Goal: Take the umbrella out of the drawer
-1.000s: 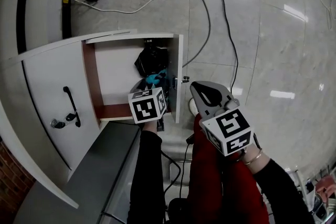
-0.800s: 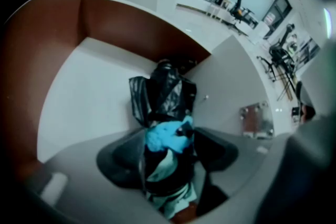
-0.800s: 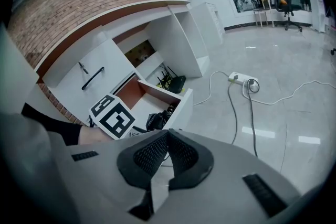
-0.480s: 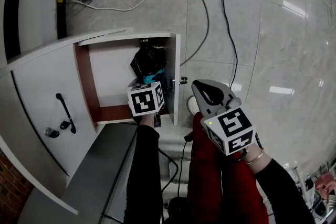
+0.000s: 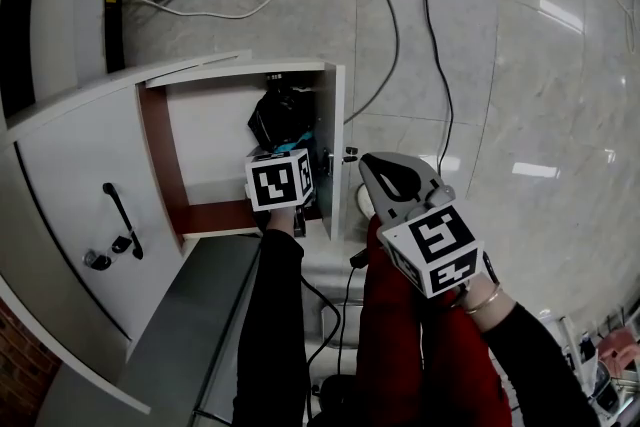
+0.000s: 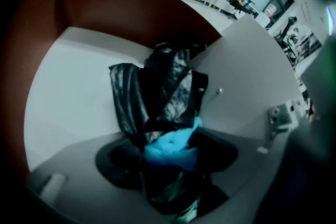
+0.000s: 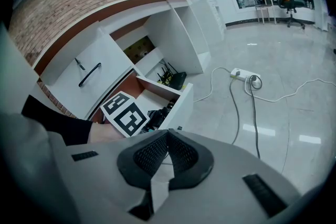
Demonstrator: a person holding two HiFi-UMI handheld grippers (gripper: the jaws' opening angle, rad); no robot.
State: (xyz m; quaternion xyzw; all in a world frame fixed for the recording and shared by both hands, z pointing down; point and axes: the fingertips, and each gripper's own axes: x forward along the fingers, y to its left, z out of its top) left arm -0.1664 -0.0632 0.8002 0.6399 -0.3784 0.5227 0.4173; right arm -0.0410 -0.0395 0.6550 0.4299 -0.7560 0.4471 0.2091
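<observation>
Left claw (image 6: 169, 153) inside open drawer (image 5: 215, 135), clenched on black umbrella (image 6: 157, 94) at its blue part. Right claw (image 7: 167, 139) clenched, empty, outside drawer.

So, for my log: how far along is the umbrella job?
Done: the drawer is open. In hand: the left gripper is inside it, jaws closed on the black umbrella. Left: lifting it out; it lies in the drawer. Right gripper: shut, empty.

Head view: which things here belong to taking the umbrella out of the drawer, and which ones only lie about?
Job:
- umbrella, black and folded
- drawer, open
- left gripper, shut on the umbrella

Lying about:
- floor cables
- power strip
- right gripper, shut, empty, outside the drawer
</observation>
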